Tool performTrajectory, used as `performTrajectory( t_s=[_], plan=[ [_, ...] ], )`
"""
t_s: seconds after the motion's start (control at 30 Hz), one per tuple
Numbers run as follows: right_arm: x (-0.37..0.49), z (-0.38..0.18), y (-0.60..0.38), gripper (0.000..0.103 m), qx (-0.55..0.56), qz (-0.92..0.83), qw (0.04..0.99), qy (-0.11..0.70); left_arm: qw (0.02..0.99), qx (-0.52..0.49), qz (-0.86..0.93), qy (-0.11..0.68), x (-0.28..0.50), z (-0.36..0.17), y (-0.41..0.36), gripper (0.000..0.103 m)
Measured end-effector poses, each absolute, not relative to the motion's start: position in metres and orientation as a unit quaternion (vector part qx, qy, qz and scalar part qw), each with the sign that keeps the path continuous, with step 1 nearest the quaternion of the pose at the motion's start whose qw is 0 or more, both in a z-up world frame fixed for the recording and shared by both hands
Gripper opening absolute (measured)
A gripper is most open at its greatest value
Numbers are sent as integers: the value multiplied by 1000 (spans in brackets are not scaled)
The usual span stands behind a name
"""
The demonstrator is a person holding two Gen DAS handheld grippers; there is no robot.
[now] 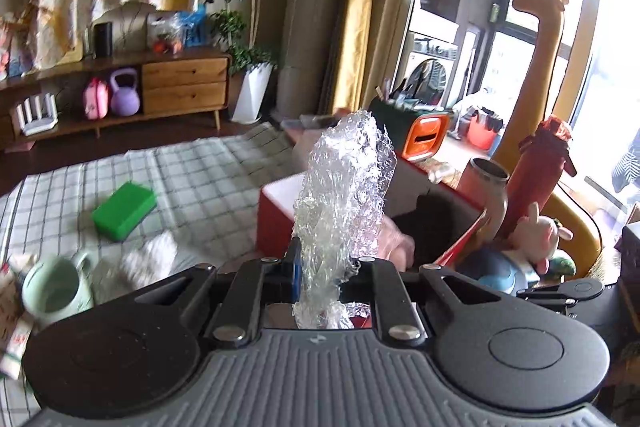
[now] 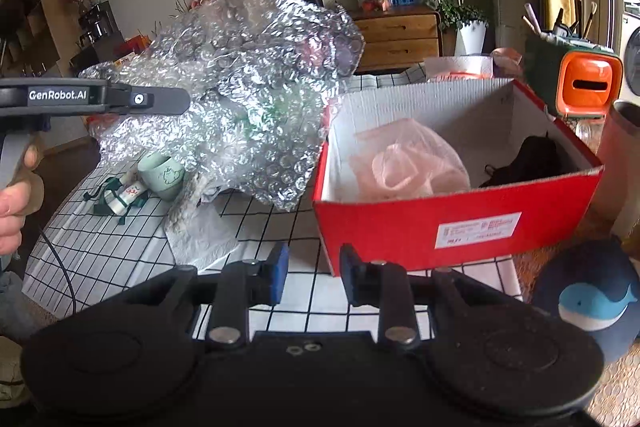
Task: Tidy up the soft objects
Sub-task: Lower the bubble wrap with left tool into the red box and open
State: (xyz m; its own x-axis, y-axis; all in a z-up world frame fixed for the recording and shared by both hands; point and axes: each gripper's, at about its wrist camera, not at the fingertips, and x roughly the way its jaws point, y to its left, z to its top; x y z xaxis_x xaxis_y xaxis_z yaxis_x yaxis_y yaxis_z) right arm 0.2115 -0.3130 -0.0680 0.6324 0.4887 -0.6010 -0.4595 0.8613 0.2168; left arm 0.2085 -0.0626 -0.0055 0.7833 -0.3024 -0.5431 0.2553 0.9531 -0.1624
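Left gripper point(image 1: 320, 267) clamped on bubble wrap point(image 1: 344, 195), frame centre. Right gripper point(image 2: 314, 273) parted, empty, red box point(image 2: 456, 223) right of centre.

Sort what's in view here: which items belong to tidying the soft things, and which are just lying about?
Part of the job:
- crumpled clear bubble wrap sheet, pinched in the left claw
- red cardboard box with white inside
- pale pink plastic bag inside the box
- black soft item inside the box

Lying about:
- pale green ceramic mug
- green rectangular sponge block
- orange tissue holder
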Motion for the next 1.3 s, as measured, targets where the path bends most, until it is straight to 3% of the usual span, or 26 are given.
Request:
performTrajectory(
  t_s=[0.27,0.63,1.03,1.23,1.27,1.3],
  plan=[
    [229,-69,-329,28,37,249,909,331,938,-29,-179,294,283,7,-124,15],
    [239,-83,-345,28,55,244,905,344,912,-43,-185,364,371,-49,-191,15],
    [242,-93,-347,28,65,247,899,355,884,-26,-164,437,404,-99,-202,15],
    [237,-91,-345,28,67,249,899,353,883,-28,-157,441,403,-95,-196,30],
    [237,-91,-345,28,67,249,900,352,883,-30,-160,440,402,-94,-194,40],
    [237,-90,-344,28,67,249,900,352,884,-31,-161,438,401,-92,-194,58]
  ],
)
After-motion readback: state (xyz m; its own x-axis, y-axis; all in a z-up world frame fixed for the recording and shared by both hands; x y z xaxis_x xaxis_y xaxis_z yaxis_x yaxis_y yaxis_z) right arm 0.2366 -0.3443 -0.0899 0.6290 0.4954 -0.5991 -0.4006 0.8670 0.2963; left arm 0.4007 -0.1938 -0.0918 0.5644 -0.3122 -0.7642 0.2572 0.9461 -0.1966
